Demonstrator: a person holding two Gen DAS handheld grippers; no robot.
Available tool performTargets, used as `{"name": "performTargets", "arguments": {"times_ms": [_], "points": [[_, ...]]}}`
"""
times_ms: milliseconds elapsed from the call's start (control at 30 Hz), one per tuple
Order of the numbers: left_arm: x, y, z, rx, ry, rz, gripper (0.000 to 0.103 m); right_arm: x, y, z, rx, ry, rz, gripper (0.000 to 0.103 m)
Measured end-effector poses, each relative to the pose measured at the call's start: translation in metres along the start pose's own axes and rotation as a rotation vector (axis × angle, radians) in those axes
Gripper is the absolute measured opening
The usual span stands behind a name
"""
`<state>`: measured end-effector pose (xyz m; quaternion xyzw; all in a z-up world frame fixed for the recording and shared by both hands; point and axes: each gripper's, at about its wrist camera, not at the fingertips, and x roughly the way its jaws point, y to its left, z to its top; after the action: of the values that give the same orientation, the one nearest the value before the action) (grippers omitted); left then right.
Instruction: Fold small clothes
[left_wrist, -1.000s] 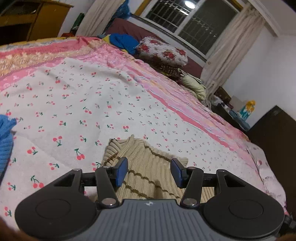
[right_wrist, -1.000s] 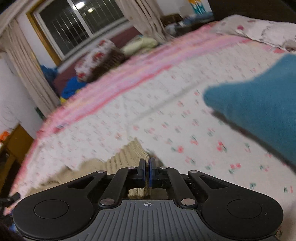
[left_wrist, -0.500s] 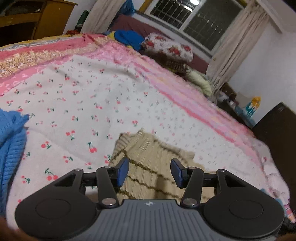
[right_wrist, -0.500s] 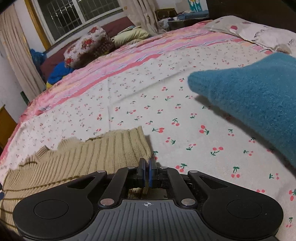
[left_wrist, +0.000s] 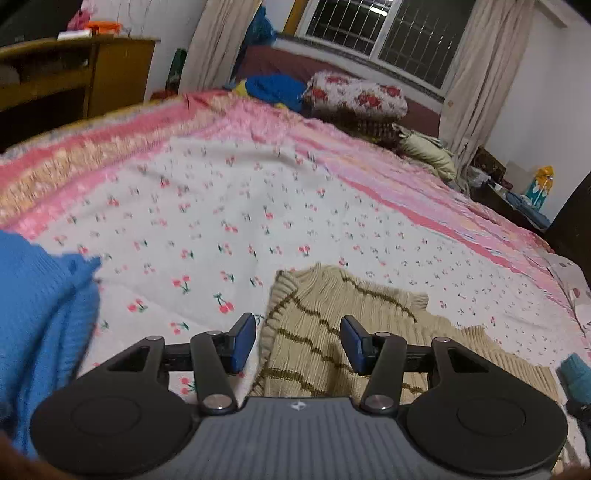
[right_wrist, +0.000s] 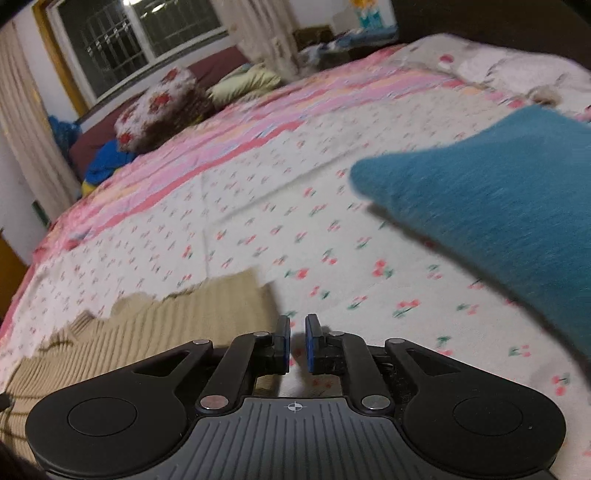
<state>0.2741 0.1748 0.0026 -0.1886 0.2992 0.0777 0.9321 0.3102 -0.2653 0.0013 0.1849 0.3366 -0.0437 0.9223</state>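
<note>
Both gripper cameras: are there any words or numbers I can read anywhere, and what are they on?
No words or numbers can be read.
Left gripper: a small white emblem on its grey body, no letters.
Right gripper: a small crosshair mark, no letters.
Colourful box by the far wall: print too small and blurred.

Beige ribbed knit top (left_wrist: 332, 332) with brown stripes lies flat low in my left view, centre; lower left in my right view (right_wrist: 147, 332).
</note>
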Motion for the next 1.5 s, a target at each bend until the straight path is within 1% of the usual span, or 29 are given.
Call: {"name": "performTargets", "arguments": {"times_ms": [100,167,233,300,400,467,567,833,1033,1200,1300,1400,1500], "points": [[-0.010,-0.008,-0.003,0.048,-0.009,0.024,0.055,-0.018,0.007,0.000,-0.024,-0.049,0.027,0.011],[-0.012,-0.015,-0.006,0.089,-0.002,0.047,0.055,-0.026,0.018,-0.005,-0.069,-0.058,0.065,0.011],[-0.014,-0.021,-0.011,0.131,0.000,0.072,0.055,-0.030,0.030,-0.015,-0.113,-0.041,0.104,0.011],[-0.013,-0.027,-0.017,0.166,0.019,0.084,0.055,-0.026,0.041,-0.026,-0.161,0.003,0.135,0.011],[-0.007,-0.032,-0.027,0.197,0.044,0.092,0.056,-0.011,0.046,-0.039,-0.205,0.056,0.105,0.011],[-0.005,-0.034,-0.030,0.210,0.040,0.102,0.056,-0.009,0.045,-0.041,-0.224,0.045,0.105,0.011],[-0.005,-0.034,-0.031,0.210,0.041,0.100,0.056,-0.007,0.041,-0.039,-0.203,0.048,0.113,0.011],[-0.006,-0.034,-0.031,0.204,0.049,0.101,0.056,-0.006,0.044,-0.042,-0.212,0.046,0.103,0.011],[-0.013,-0.029,-0.029,0.183,0.050,0.080,0.056,-0.018,0.054,-0.036,-0.235,0.037,0.087,0.011],[-0.018,-0.023,-0.028,0.154,0.052,0.064,0.056,-0.030,0.072,-0.032,-0.285,0.012,0.095,0.011],[-0.022,-0.020,-0.030,0.150,0.057,0.055,0.056,-0.032,0.088,-0.032,-0.329,0.013,0.106,0.011],[-0.027,-0.017,-0.031,0.143,0.060,0.051,0.056,-0.031,0.105,-0.034,-0.367,0.032,0.123,0.012],[-0.036,-0.008,-0.033,0.103,0.069,0.048,0.056,-0.026,0.129,-0.035,-0.409,0.080,0.166,0.012]]}}
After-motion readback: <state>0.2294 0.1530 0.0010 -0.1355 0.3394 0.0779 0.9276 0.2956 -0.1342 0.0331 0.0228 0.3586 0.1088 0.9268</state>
